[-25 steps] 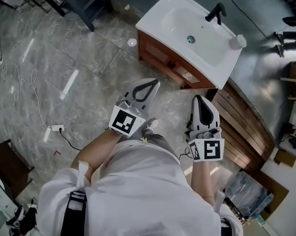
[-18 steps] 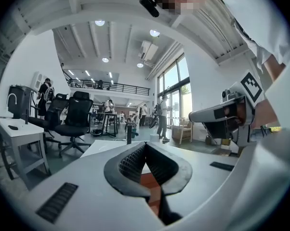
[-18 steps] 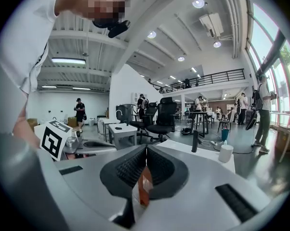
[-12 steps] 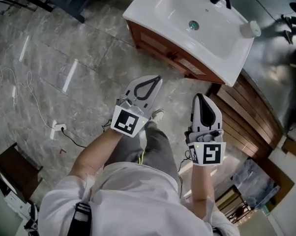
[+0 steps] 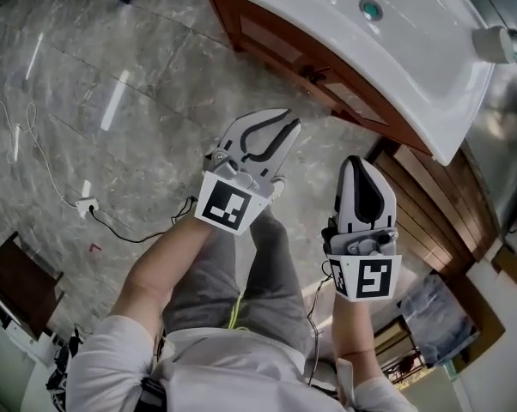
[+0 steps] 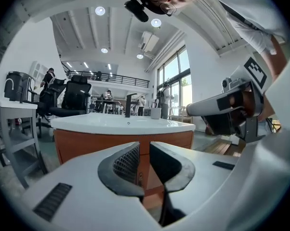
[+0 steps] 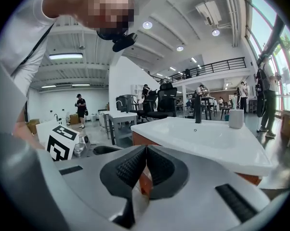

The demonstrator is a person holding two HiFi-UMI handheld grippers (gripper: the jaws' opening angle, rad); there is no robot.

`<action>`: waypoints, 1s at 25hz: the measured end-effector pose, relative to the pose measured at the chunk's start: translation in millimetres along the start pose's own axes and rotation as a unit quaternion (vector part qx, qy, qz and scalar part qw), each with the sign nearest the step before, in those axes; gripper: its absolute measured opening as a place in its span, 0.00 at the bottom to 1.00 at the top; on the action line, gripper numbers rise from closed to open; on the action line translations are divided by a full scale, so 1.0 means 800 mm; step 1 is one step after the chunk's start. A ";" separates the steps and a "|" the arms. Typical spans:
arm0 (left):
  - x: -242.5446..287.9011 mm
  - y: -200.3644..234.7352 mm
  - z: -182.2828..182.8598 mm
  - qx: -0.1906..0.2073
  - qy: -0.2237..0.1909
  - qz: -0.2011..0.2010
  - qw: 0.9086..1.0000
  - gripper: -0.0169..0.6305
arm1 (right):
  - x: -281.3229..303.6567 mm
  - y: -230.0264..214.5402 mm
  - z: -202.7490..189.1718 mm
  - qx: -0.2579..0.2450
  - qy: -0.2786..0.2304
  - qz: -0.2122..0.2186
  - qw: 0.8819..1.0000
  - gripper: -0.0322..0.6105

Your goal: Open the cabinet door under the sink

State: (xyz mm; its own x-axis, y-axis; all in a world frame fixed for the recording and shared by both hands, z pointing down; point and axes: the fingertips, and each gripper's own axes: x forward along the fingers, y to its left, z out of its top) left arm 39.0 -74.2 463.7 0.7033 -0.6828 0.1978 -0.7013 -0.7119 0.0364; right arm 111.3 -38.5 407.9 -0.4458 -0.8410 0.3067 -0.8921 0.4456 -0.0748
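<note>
A white sink (image 5: 430,50) sits on a reddish wooden cabinet (image 5: 280,45) at the top of the head view, with a dark handle (image 5: 314,74) on the cabinet front. My left gripper (image 5: 286,125) hovers over the floor short of the cabinet. Its jaws are opening to a narrow gap, with nothing between them. In the left gripper view the left gripper (image 6: 144,154) points at the orange cabinet front (image 6: 87,146). My right gripper (image 5: 355,163) is beside it, shut and empty. In the right gripper view the right gripper (image 7: 146,163) faces the cabinet's corner below the sink top (image 7: 203,138).
A power strip (image 5: 85,204) and its cable lie on the grey marble floor at the left. A slatted wooden platform (image 5: 430,204) runs along the right of the cabinet. A white cup (image 5: 490,43) stands on the sink's rim. A grey desk (image 6: 12,109) stands left of the sink.
Both grippers have dropped lower and moved closer to the cabinet, which now fills the top of the head view. The left jaws have parted slightly; the right stayed shut.
</note>
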 end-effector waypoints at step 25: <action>0.189 0.045 -0.318 0.026 0.024 0.007 0.999 0.24 | 0.125 -0.060 -0.261 -0.016 -0.031 -0.003 0.999 0.10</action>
State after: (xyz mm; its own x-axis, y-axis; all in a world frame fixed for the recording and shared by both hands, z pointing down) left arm 90.6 -161.4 744.3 0.6863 -0.6849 0.2446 -0.7030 -0.7110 -0.0183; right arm 125.1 -80.2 640.2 -0.4442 -0.8611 0.2472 -0.8927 0.4487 -0.0414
